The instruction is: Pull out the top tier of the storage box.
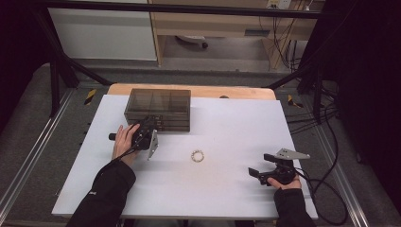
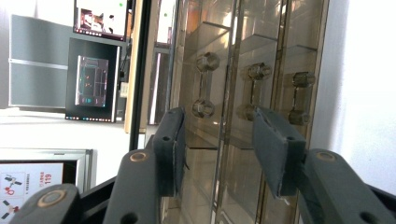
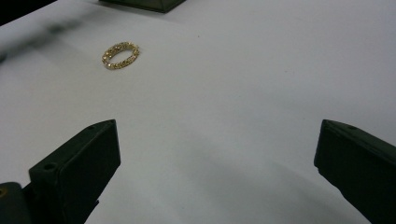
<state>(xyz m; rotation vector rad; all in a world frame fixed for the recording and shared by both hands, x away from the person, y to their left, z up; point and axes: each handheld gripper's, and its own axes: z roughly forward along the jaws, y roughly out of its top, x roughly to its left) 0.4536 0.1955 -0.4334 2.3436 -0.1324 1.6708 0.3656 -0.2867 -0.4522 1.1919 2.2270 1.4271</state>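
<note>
My left gripper [image 1: 150, 124] sits at the smoky drawer box's [image 1: 158, 109] near-left front — my right gripper [image 1: 257, 173] rests near the right edge, a beaded ring [image 1: 197, 156] on the white table [image 1: 227, 127] between.

— How's the light?
— From overhead: the white table [image 1: 227, 184] is evenly lit, the room's edges fall to black, and the high view is soft and grainy.
— Any glare?
— Bright reflections streak the smoky drawer box [image 2: 243, 60]. The gold bracelet [image 3: 120, 55] is slightly blurred; faint shadows lie beneath the jaws.
</note>
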